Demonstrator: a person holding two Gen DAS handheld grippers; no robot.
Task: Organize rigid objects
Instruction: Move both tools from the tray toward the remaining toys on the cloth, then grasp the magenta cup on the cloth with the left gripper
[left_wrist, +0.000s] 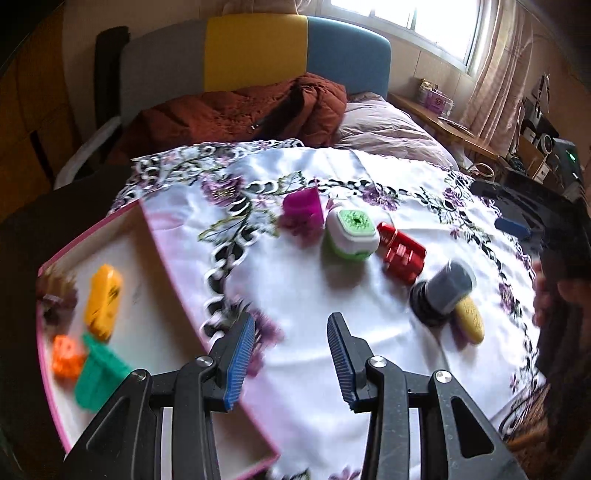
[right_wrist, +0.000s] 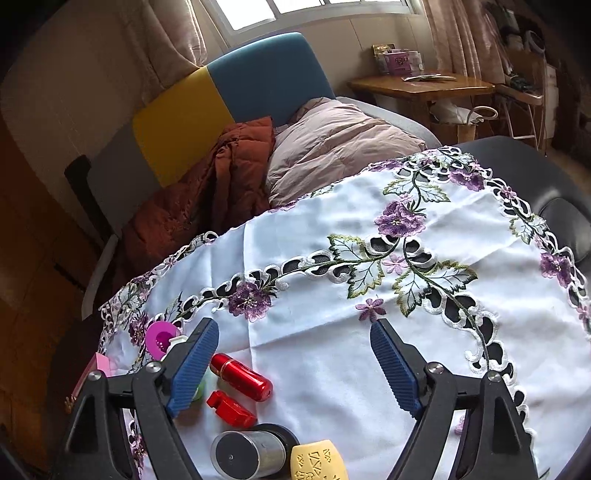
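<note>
1. Two grippers hang over a table (right_wrist: 325, 236) covered by a white cloth embroidered with purple flowers (right_wrist: 399, 218).
2. Left gripper (left_wrist: 291, 354): its jaws stand partly apart with nothing between them, above the cloth just beside the right wall of the pink-rimmed box (left_wrist: 177, 266).
3. Right gripper (right_wrist: 295, 365): its jaws stand wide apart and grip nothing; only bare cloth and loose objects lie between them.
4. Inside the box, at the left of the left wrist view, lie a yellow piece (left_wrist: 103, 299), an orange piece (left_wrist: 66, 356) and a green piece (left_wrist: 98, 373); all are blurred.
5. Loose on the cloth sit a magenta cup (left_wrist: 303, 206), a white-and-green case (left_wrist: 351, 232), a red object (left_wrist: 402, 254), a grey cylinder (left_wrist: 448, 291) lying on its side and a pale yellow piece (left_wrist: 471, 319) touching it.
6. From the right wrist, the cylinder and the yellow piece sit at the bottom edge, near the gripper's base.
</note>
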